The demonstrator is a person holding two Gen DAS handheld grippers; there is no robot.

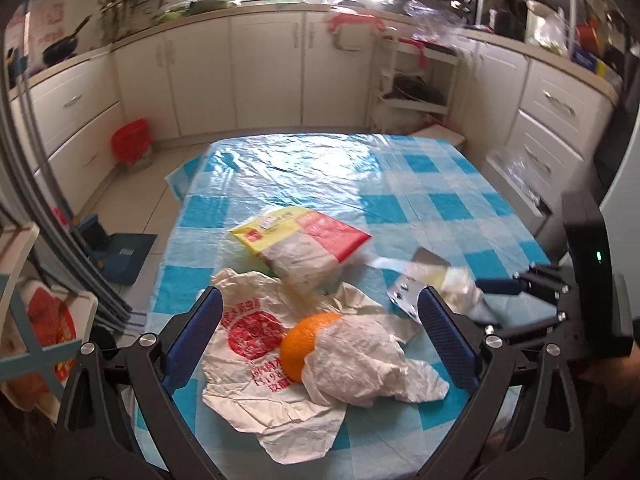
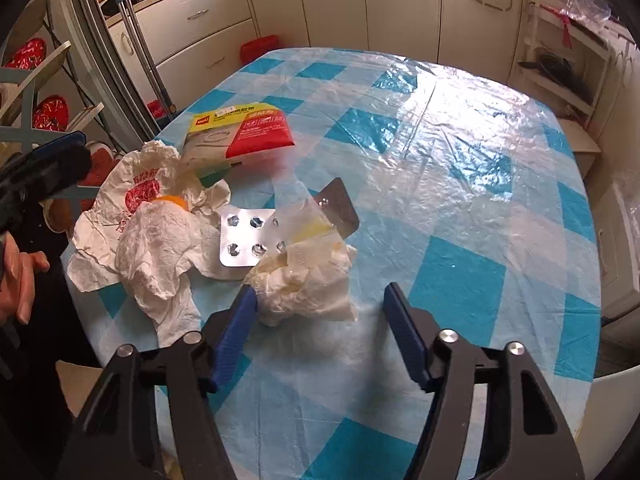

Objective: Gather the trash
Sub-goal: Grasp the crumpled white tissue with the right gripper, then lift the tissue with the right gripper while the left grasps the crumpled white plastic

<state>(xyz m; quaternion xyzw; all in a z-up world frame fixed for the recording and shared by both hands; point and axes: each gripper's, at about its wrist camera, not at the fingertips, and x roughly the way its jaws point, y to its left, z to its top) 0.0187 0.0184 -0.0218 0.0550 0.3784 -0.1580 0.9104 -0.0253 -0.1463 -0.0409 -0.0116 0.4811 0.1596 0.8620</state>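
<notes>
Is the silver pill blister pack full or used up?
Used up, where visible: the blister pack shows torn-open pockets; its right part hides under crumpled wrapping.

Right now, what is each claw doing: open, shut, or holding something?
Left claw: open, nothing held, hovering over the orange and crumpled tissue.
Right claw: open, nothing gripped, around the small tissue wad.

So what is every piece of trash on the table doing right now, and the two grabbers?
Left gripper: fingers open, above the orange.
Right gripper: fingers open, nothing gripped, yellowish tissue wad in front.
Orange: partly wrapped in tissue.
White tissue: crumpled.
Printed bag: wrinkled, lying flat.
Blister pack: pill pockets popped.
Yellowish tissue wad: scrunched.
Yellow-red packet: lying flat.
</notes>
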